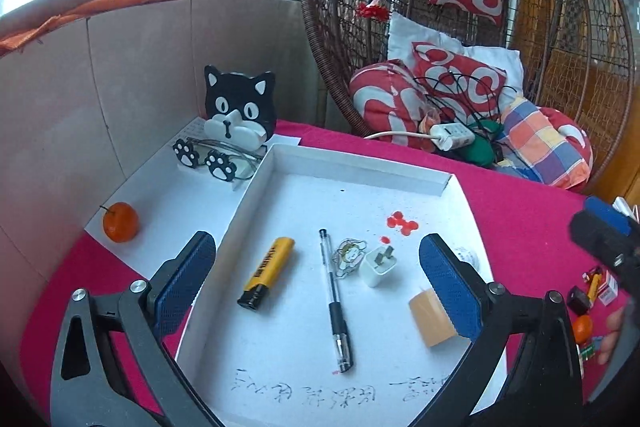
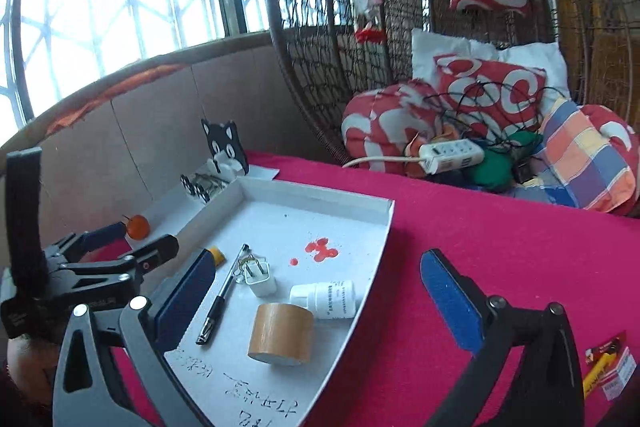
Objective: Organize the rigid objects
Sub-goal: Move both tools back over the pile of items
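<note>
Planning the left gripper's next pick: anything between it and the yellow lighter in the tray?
Nothing visible. The left gripper hangs open over the white tray; the yellow lighter lies flat on the tray floor between its fingers, nearer the left one. The pen lies beside it, apart.

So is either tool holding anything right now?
No. The left tool and right tool are both open and empty, above the white tray and its contents.

Red cloth [image 2: 460, 227] right of tray [image 2: 320, 205] lies open; tape roll [image 2: 280, 333] crowds tray's near corner.
</note>
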`<move>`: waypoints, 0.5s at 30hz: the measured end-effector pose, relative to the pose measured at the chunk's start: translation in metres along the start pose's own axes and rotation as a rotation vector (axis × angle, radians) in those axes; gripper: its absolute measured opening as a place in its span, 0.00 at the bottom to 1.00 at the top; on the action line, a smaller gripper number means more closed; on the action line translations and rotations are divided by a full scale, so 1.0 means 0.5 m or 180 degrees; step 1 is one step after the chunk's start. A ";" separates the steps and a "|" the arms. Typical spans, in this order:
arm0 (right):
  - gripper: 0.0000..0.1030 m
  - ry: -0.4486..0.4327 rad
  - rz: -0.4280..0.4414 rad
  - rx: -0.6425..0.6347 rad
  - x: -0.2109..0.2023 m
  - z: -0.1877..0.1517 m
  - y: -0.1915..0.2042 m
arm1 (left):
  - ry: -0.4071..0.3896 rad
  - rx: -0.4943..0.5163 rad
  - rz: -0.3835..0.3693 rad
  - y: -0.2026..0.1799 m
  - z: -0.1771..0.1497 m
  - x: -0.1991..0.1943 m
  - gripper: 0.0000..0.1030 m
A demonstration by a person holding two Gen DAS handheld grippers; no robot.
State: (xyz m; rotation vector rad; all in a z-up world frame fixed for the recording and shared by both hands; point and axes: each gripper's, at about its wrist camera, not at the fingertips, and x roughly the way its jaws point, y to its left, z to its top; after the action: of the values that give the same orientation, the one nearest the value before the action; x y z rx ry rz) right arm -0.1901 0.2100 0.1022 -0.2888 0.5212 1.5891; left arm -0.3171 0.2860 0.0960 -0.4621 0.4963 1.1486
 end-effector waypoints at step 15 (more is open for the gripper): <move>1.00 -0.1472 -0.0185 0.0366 -0.302 0.048 -0.113 | -0.0251 0.0335 -0.0314 -0.106 0.015 -0.067 1.00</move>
State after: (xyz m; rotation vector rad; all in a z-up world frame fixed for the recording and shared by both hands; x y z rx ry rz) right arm -0.1174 0.0917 0.1870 0.1499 0.2402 1.5006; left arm -0.2776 0.2475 0.1265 -0.3451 0.4579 1.0366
